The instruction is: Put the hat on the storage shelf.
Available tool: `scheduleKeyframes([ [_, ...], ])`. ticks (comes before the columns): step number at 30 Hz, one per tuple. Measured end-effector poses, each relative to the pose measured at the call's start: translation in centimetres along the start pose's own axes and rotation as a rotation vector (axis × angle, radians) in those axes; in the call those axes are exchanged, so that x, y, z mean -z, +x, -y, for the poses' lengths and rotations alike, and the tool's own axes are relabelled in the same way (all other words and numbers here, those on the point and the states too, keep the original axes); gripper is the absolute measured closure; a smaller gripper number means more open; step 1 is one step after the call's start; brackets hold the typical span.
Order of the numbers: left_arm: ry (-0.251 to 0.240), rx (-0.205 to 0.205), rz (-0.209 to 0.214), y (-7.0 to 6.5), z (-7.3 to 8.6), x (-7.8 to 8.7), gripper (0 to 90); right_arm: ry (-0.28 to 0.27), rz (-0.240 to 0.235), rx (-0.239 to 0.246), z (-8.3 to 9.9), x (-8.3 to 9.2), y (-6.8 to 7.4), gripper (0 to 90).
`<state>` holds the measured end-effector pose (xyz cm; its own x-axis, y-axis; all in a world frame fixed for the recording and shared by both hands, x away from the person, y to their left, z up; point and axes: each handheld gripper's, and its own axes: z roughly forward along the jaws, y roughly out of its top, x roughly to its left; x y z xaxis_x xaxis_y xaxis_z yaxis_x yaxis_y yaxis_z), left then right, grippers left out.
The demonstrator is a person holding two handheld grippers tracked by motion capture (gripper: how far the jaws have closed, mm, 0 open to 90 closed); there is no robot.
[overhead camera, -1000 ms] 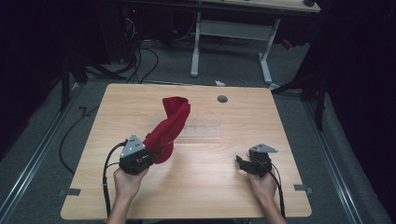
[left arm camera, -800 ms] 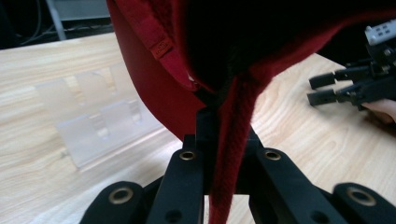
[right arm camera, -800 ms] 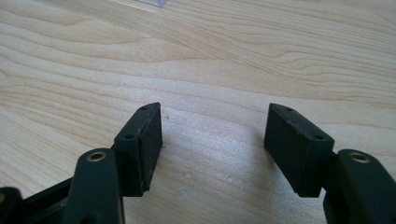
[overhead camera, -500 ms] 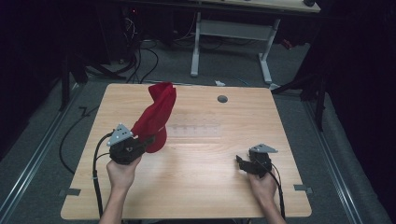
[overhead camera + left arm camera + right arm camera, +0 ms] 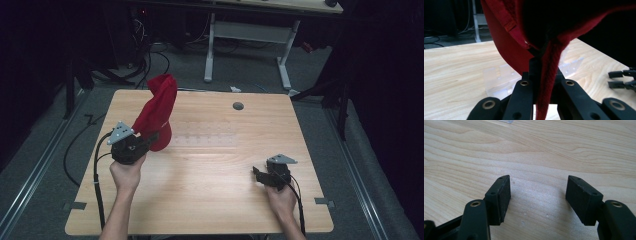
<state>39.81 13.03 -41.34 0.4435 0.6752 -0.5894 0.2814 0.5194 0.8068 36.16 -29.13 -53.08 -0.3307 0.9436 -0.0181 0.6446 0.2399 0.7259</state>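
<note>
Wooden table spread wide in the high view, grain alone under the right gripper view. Red cloth lifted over the table's left half, its lower end just above the wood; label and hem legible from the left gripper view, top cut off there. Clear plastic piece faint at table centre, hard to make out. Left gripper clamped on the red cloth. Right gripper parted, holding nothing, low near the right edge.

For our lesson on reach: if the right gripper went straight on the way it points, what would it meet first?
Probably the bare wooden table: the open right gripper tilts down toward it, nothing between.
</note>
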Motion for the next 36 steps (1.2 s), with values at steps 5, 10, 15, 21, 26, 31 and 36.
scheduleKeyframes([
  [5, -0.020, -0.014, -0.007, 0.3, -0.5, -0.7, 85.5, 0.001, 0.000, 0.001, 0.0, 0.0, 0.0, 37.0],
  [10, -0.022, -0.034, -0.025, 0.8, -0.5, -1.7, 85.4, 0.001, 0.000, 0.001, 0.0, 0.0, 0.0, 36.9],
  [15, -0.023, -0.048, -0.032, 1.4, -0.2, -2.6, 85.5, 0.001, -0.001, 0.001, 0.0, 0.0, 0.0, 36.7],
  [21, -0.026, -0.066, -0.062, 2.1, 0.4, -3.6, 85.5, 0.001, -0.001, 0.002, 0.0, 0.0, 0.0, 36.7],
  [26, -0.021, -0.070, -0.070, 2.5, 0.8, -4.2, 85.5, 0.000, -0.001, 0.003, 0.0, 0.0, 0.0, 36.6],
  [31, -0.015, -0.091, -0.087, 2.9, 1.3, -4.6, 85.4, 0.000, -0.001, 0.004, 0.0, 0.0, 0.0, 36.6],
  [36, -0.011, -0.110, -0.091, 3.0, 1.5, -4.8, 85.4, 0.000, -0.001, 0.003, 0.0, 0.0, 0.0, 36.6],
])
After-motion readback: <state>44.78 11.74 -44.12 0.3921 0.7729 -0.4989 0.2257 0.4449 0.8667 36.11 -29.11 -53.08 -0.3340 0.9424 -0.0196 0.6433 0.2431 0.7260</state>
